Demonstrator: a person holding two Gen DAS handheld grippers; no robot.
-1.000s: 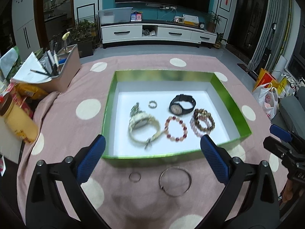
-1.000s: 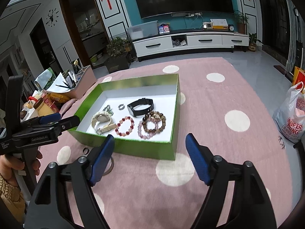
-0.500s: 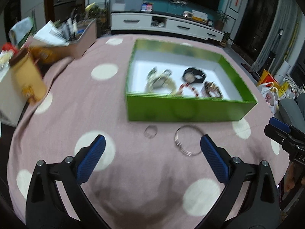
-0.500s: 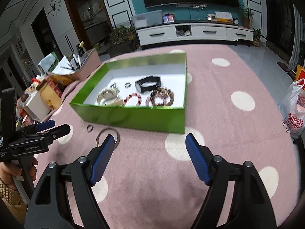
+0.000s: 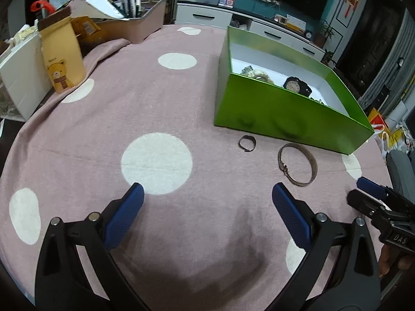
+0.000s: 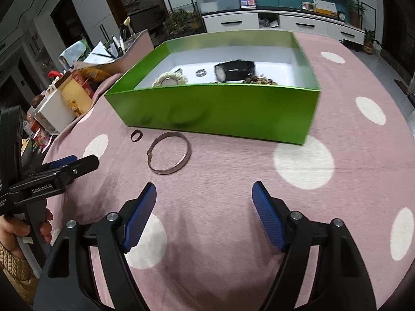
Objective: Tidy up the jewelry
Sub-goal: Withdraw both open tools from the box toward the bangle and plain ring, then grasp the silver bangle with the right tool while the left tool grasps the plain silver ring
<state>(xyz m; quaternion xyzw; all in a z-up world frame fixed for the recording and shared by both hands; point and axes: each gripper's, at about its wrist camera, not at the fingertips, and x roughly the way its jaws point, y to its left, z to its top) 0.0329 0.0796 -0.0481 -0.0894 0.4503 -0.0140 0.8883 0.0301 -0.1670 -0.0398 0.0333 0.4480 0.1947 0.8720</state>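
A green box (image 5: 285,114) (image 6: 215,108) stands on the pink dotted cloth and holds a black watch (image 6: 233,70), a pale watch (image 6: 170,79), a small ring (image 6: 200,72) and bead bracelets (image 6: 259,79). In front of it on the cloth lie a metal bangle (image 5: 297,164) (image 6: 169,153) and a small ring (image 5: 247,143) (image 6: 136,135). My left gripper (image 5: 207,197) is open and empty, low over the cloth, short of the ring. My right gripper (image 6: 205,194) is open and empty, near the bangle.
A yellow bear carton (image 5: 61,54), a white box (image 5: 20,77) and a pink tray of pens and papers (image 5: 129,18) stand at the cloth's left edge. A TV cabinet (image 6: 272,23) is behind the table. The cloth's edge falls away on the left.
Both grippers have dropped lower and pulled back from the box. The left view has swung left, so the box now sits to its right. The jewelry has not moved.
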